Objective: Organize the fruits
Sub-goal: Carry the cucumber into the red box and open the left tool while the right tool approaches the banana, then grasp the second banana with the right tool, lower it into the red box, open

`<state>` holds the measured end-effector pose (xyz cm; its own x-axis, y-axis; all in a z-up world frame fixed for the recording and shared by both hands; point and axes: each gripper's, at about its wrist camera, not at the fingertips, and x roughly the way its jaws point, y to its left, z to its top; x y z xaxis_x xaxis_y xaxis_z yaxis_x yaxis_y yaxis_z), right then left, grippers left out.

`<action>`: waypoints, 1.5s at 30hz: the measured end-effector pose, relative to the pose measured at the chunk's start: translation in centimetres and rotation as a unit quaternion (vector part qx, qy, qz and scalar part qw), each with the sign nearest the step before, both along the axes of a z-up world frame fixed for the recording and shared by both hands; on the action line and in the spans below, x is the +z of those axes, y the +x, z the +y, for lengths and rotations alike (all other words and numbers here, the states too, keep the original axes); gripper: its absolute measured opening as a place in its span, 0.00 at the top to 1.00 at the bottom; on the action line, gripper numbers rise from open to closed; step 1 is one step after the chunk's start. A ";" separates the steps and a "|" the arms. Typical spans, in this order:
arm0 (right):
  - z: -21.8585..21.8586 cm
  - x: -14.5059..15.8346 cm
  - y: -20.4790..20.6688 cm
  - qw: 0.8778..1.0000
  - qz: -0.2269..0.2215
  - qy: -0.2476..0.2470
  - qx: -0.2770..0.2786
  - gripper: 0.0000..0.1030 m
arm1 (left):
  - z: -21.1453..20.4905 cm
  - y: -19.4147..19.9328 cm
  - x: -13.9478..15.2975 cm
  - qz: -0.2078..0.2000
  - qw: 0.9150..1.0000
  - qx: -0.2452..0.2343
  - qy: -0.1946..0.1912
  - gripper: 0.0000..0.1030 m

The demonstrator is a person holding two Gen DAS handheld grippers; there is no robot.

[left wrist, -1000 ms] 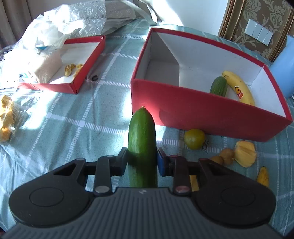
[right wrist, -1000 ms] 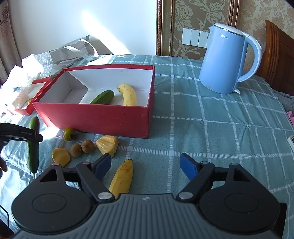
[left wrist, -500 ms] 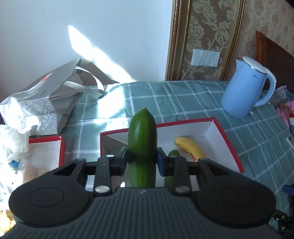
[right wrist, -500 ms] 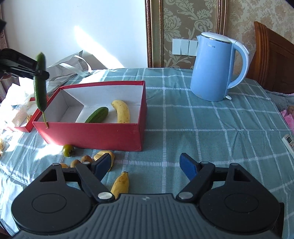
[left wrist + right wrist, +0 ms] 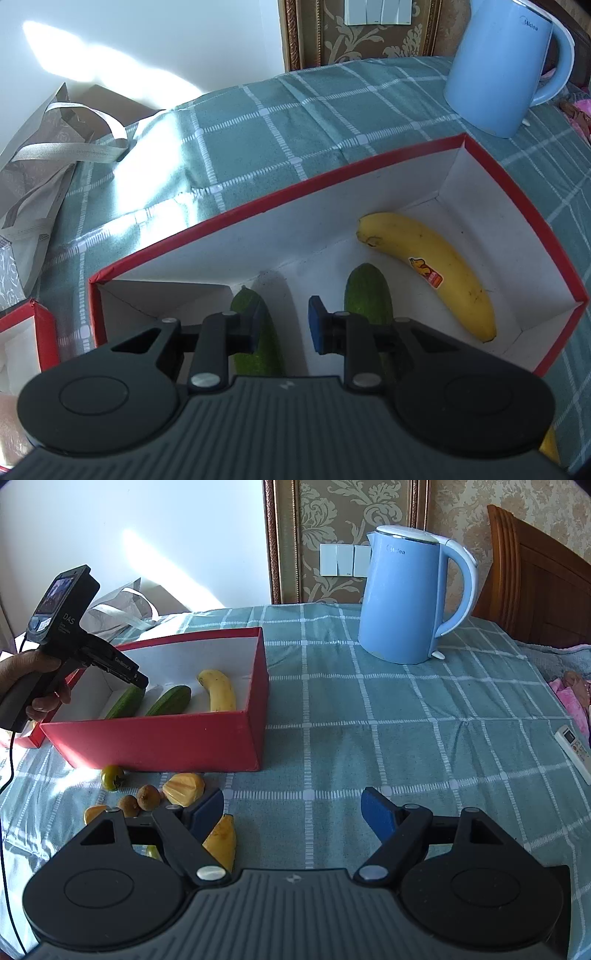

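Observation:
The big red box [image 5: 258, 215] holds a banana [image 5: 443, 273] and two cucumbers. One cucumber [image 5: 267, 347] lies on the box floor under my left gripper's left finger, not between the pads. The other cucumber [image 5: 367, 291] lies to its right. My left gripper [image 5: 282, 325] hovers inside the box, its jaws closing with a small gap and nothing between them. In the right wrist view a hand holds the left gripper [image 5: 142, 681] over the box [image 5: 166, 738]. My right gripper [image 5: 295, 808] stands open and empty above the cloth, a loose banana [image 5: 221, 842] beside its left finger.
Loose fruit lies in front of the box: a green round fruit [image 5: 112, 777], small brown ones [image 5: 147, 797] and a yellow piece [image 5: 183, 788]. A blue kettle [image 5: 402, 602] stands behind on the right. A remote [image 5: 574, 749] lies far right, a paper bag [image 5: 44, 158] far left.
My left gripper carried the cucumber up from the table and over the red box. The cucumber now lies inside beside the first one, out of the jaws. The right gripper stayed put.

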<state>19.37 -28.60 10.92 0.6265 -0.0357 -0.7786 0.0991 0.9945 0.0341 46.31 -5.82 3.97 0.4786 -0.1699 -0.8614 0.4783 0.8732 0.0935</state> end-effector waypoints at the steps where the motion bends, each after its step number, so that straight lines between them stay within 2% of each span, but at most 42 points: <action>1: 0.1 -0.1 0.0 1.000 0.002 0.003 0.000 0.21 | 0.4 -0.3 0.4 -0.012 1.000 0.011 -0.006 0.77; 4: 0.7 -0.4 -0.2 1.000 0.007 0.016 0.015 0.21 | 2.2 -2.7 3.9 -0.083 0.995 0.044 -0.041 0.74; 5: 1.1 -0.6 -0.3 0.999 0.009 0.016 0.026 0.21 | 2.9 -4.3 5.6 -0.118 0.990 0.050 -0.052 0.61; 6: 1.6 -0.8 -0.4 0.999 0.009 0.014 0.037 0.21 | 3.5 -6.1 7.0 -0.149 0.985 0.056 -0.060 0.36; 7: 2.3 -1.1 -0.6 0.999 0.009 0.008 0.052 0.21 | 4.0 -8.0 8.3 -0.180 0.980 0.060 -0.063 0.22; 8: 2.9 -1.5 -0.6 0.998 0.013 0.000 0.063 0.21 | 4.4 -9.8 9.2 -0.210 0.974 0.064 -0.061 0.03; 9: 3.5 -2.0 -0.6 0.997 0.018 -0.009 0.072 0.21 | 4.8 -12.2 10.2 -0.250 0.964 0.066 -0.052 0.00; 10: 4.3 -2.6 -0.7 0.996 0.022 -0.019 0.081 0.21 | 5.1 -14.2 10.8 -0.277 0.958 0.067 -0.041 0.00; 12: 5.4 -3.9 -0.6 0.994 0.042 -0.029 0.096 0.23 | 5.7 -17.0 11.3 -0.294 0.953 0.065 -0.030 0.00; 14: 6.4 -5.3 -0.6 0.991 0.070 -0.026 0.107 0.28 | 6.6 -18.9 11.1 -0.279 0.955 0.084 -0.049 0.00; 16: 7.1 -6.1 -0.7 0.990 0.076 -0.026 0.114 0.28 | 6.9 -20.1 10.5 -0.263 0.959 0.095 -0.052 0.00; 19: 7.7 -6.9 -0.7 0.990 0.083 -0.028 0.114 0.31 | 7.1 -21.5 9.6 -0.271 0.954 0.122 -0.037 0.00; 21: 8.1 -7.5 -0.6 0.988 0.090 -0.039 0.119 0.37 | 7.4 -22.2 9.1 -0.276 0.950 0.141 -0.027 0.00; 25: 8.4 -8.4 -0.3 0.987 0.108 -0.037 0.112 0.49 | 8.5 -22.1 8.5 -0.249 0.953 0.169 -0.049 0.00; 32: 8.4 -9.1 -0.3 0.987 0.118 -0.038 0.102 0.49 | 9.0 -21.4 7.3 -0.219 0.955 0.192 -0.051 0.00; 36: 8.1 -9.5 0.0 0.987 0.128 -0.031 0.092 0.63 | 9.2 -21.3 7.5 -0.213 0.954 0.201 -0.056 0.00; 45: 7.9 -9.7 0.5 0.986 0.140 -0.019 0.084 0.68 | 9.5 -20.6 6.6 -0.194 0.957 0.209 -0.048 0.00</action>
<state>19.82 -20.66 1.24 0.3869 0.0185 -0.9220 -0.0667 0.9977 -0.0080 25.68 3.66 10.59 0.8021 0.0375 -0.5960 0.0306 0.9941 0.1038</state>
